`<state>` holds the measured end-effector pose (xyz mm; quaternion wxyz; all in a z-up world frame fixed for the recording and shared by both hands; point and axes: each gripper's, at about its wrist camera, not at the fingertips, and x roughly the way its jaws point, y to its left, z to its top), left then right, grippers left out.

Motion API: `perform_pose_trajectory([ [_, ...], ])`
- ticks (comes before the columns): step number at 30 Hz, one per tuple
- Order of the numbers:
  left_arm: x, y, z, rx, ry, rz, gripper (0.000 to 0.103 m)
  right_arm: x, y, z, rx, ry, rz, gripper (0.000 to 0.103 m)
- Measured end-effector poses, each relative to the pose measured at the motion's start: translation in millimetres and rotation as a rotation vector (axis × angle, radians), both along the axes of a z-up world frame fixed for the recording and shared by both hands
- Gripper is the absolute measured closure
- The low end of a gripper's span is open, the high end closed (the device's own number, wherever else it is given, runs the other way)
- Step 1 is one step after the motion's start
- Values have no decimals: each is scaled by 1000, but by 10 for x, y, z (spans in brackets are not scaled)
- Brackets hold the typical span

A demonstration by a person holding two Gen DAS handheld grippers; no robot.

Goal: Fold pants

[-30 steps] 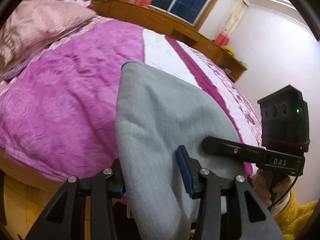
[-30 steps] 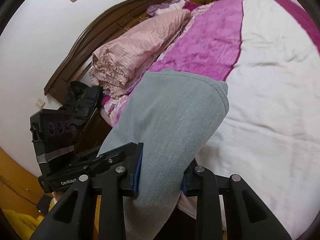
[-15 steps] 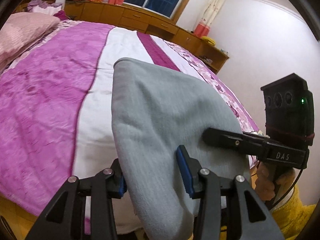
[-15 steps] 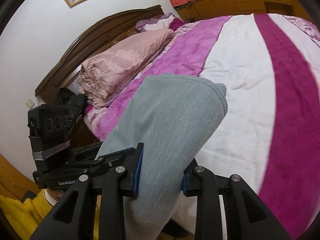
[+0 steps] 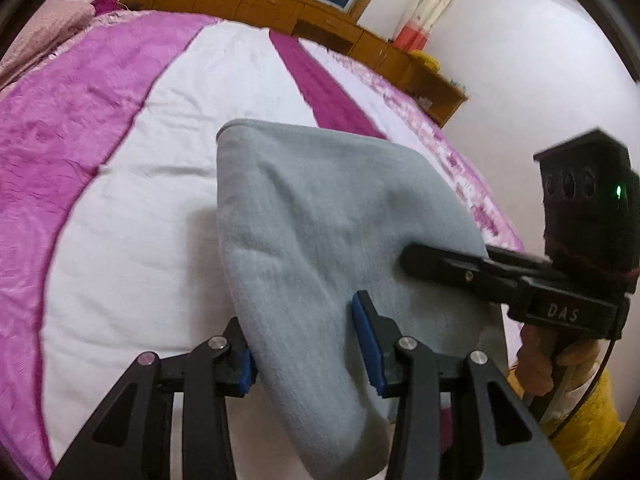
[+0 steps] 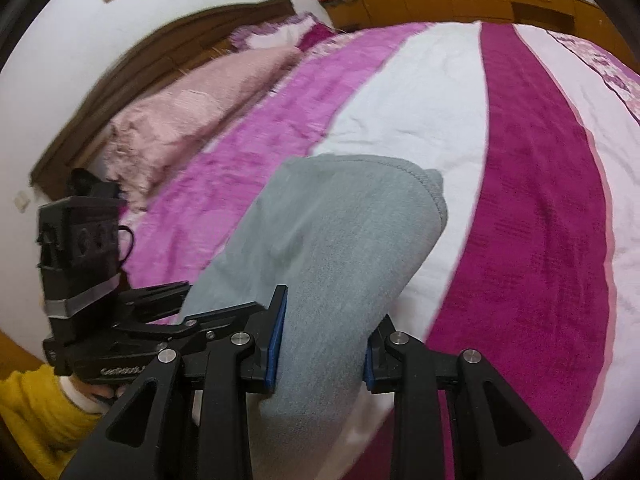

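Note:
The grey pants [image 5: 320,232] are bunched into a folded bundle held in the air over the bed. My left gripper [image 5: 308,344] is shut on one side of the bundle. My right gripper [image 6: 320,344] is shut on the other side; the pants [image 6: 332,248] drape forward over its fingers. Each gripper shows in the other's view: the right one [image 5: 452,268] at the right of the left wrist view, the left one [image 6: 132,312] at the left of the right wrist view. The pants' lower part hangs out of sight below both.
The bed [image 5: 132,184] with its white, pink and magenta striped cover lies under the pants. A pink pillow [image 6: 192,116] and dark wooden headboard [image 6: 160,60] are at the head. Wooden cabinets [image 5: 280,0] run along the far wall under a window.
Both grippers have swung with the pants from the bed's side edge to over the white middle stripe. The grip on the pants is unchanged.

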<state>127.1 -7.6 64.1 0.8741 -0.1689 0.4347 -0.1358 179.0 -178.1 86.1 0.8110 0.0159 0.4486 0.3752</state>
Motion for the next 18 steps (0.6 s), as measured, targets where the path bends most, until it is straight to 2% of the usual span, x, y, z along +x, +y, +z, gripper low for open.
perform_pose_trajectory([
  [5, 145, -166, -284, 79, 24, -31, 59, 265, -84, -354, -65, 36, -34, 80],
  [8, 179, -195, -359, 98, 27, -38, 57, 319, -154, -537, -66, 53, -64, 76],
  [13, 237, -274, -331, 158, 28, -46, 54, 282, -246, -688, -36, 58, -136, 71],
  [18, 148, -329, -174, 216, 31, -56, 54, 160, -351, -635, -2, 55, -206, 70],
])
